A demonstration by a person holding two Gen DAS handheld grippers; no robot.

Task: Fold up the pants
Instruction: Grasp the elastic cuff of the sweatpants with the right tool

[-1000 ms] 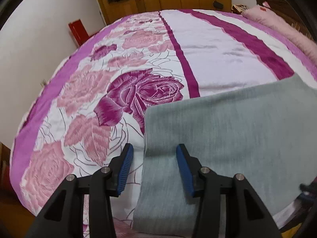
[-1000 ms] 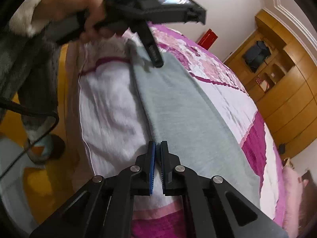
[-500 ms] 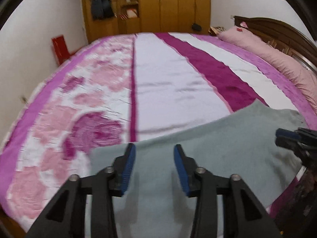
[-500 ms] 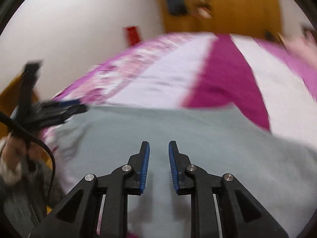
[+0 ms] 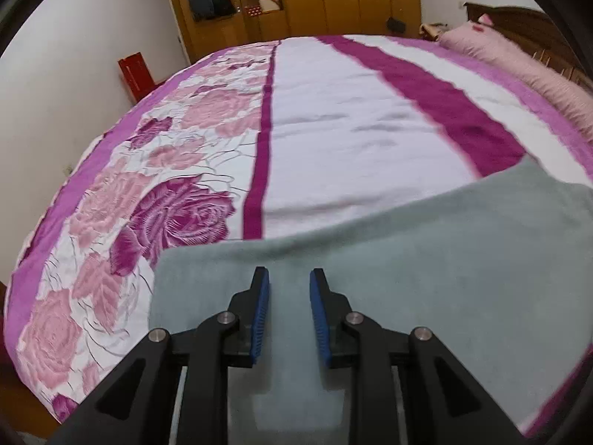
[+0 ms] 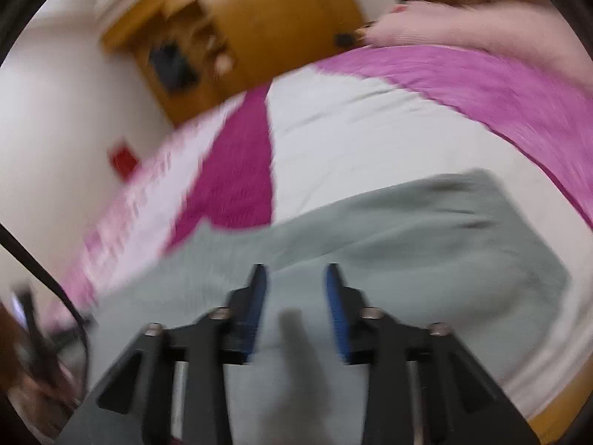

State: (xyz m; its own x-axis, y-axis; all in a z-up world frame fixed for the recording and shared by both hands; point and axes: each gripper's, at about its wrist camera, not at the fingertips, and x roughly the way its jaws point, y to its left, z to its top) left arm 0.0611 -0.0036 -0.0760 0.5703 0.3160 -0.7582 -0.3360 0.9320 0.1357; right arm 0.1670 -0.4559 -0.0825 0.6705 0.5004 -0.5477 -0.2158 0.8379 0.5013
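Note:
The grey pants (image 5: 426, 270) lie flat as a long folded strip across the near edge of the bed, and they also show in the blurred right wrist view (image 6: 407, 244). My left gripper (image 5: 287, 289) is open and empty, held just above the pants near their left end. My right gripper (image 6: 294, 285) is open and empty above the middle of the pants, whose right end lies to its right.
The bed (image 5: 352, 129) has a white, magenta and rose-print cover. A pink pillow (image 5: 519, 55) lies at the far right. A wooden wardrobe (image 5: 296, 0) and a red box (image 5: 135, 74) stand by the far wall. A black cable (image 6: 44, 282) hangs at the right view's left.
My right gripper went from shut to open and swung round to face across the bed. My left gripper moved from the pants' left edge to over the fabric, staying open.

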